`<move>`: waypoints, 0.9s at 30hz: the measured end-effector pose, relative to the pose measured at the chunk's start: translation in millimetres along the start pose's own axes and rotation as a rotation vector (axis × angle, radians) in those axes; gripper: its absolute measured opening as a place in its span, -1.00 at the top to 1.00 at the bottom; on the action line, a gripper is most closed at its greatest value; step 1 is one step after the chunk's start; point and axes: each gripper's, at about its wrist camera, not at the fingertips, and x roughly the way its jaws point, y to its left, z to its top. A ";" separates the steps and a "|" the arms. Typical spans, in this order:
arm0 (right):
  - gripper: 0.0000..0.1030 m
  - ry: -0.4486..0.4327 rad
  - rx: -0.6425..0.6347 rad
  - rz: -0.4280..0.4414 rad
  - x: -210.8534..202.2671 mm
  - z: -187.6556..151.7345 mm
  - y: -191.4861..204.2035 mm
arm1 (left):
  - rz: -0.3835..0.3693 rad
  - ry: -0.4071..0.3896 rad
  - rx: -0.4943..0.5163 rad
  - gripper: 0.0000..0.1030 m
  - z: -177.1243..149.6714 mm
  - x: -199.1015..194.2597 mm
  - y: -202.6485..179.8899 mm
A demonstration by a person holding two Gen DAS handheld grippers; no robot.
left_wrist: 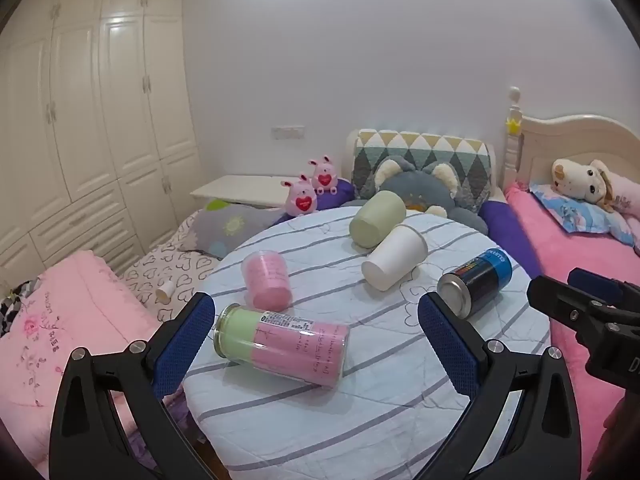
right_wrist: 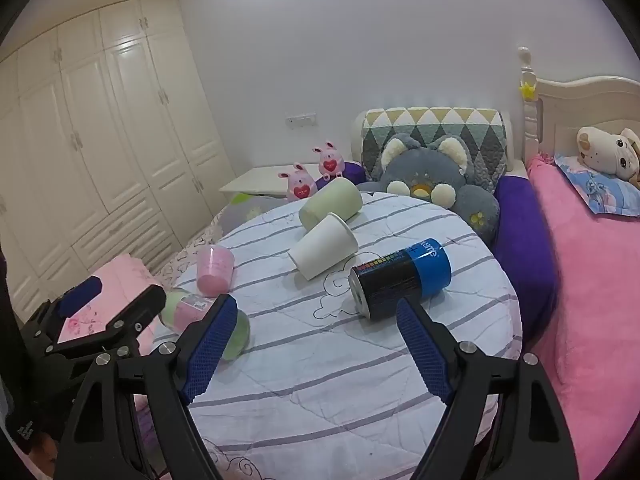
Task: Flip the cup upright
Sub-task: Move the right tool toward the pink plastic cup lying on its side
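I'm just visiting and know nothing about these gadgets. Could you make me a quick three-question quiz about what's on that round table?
1. True or false: the white paper cup stands upright on the striped table.
2. Which item lies nearest the right gripper? A) the light green cup B) the black and blue can C) the pink cup
3. Fill in: the jaws of the left gripper are ____ around the clear pink and green tumbler, not closed on it.

Key: 1 false, it lies on its side against the light green cup. 2 B. 3 open.
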 end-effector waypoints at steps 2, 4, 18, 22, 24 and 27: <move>-0.62 0.000 0.001 -0.002 -0.6 -1.1 0.1 | -0.007 0.035 0.010 -0.99 1.0 2.1 -0.5; -0.62 0.010 0.013 0.009 0.4 -0.9 -1.2 | -0.006 0.014 -0.002 -0.99 0.3 0.6 0.4; -0.62 0.003 0.012 0.019 -5.7 3.6 -2.0 | -0.009 0.023 0.002 -0.99 1.9 -0.4 1.6; -0.62 0.003 0.013 0.014 -6.6 3.5 -2.7 | -0.010 0.023 -0.005 -0.99 1.2 1.0 4.4; -0.62 0.001 0.012 0.014 -7.3 3.3 -2.2 | -0.011 0.020 -0.006 -0.99 -0.7 3.0 2.9; -0.62 0.002 0.011 0.013 -8.0 3.8 -1.5 | -0.011 0.017 -0.009 -0.99 -1.9 1.4 0.4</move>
